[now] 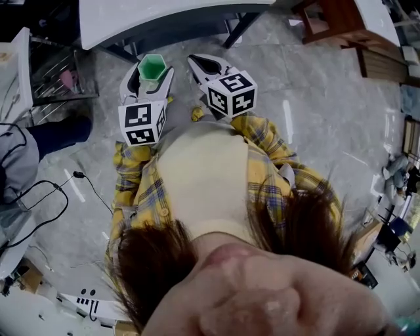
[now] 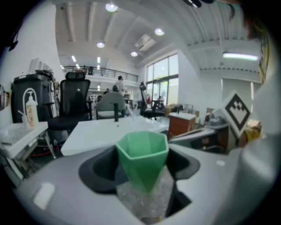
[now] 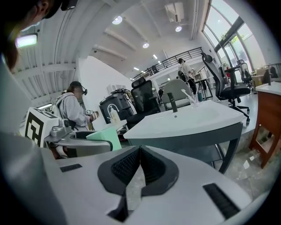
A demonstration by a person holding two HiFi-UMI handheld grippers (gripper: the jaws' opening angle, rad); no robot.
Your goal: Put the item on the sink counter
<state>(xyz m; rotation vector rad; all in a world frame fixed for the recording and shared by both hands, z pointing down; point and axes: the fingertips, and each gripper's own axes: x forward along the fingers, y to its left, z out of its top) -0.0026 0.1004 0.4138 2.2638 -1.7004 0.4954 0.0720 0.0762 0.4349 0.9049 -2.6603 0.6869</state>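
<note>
A green hexagonal cup (image 1: 152, 67) sits upright between the jaws of my left gripper (image 1: 152, 73), which is shut on it. In the left gripper view the cup (image 2: 142, 156) fills the gap of the left gripper (image 2: 142, 169). My right gripper (image 1: 202, 63) is beside it to the right, jaws closed together with nothing between them; its view shows the right gripper (image 3: 139, 154) pads meeting and the cup (image 3: 105, 137) off to the left. The white sink counter (image 1: 164, 20) with a faucet (image 3: 173, 104) stands just ahead of both grippers, a little above the cup.
A wooden cabinet (image 1: 341, 20) stands right of the counter. A wire rack (image 1: 56, 72) and a black cable (image 1: 46, 190) lie at the left. Office chairs (image 2: 72, 103) stand beyond the counter. A person in a hoodie (image 3: 72, 110) stands at the left.
</note>
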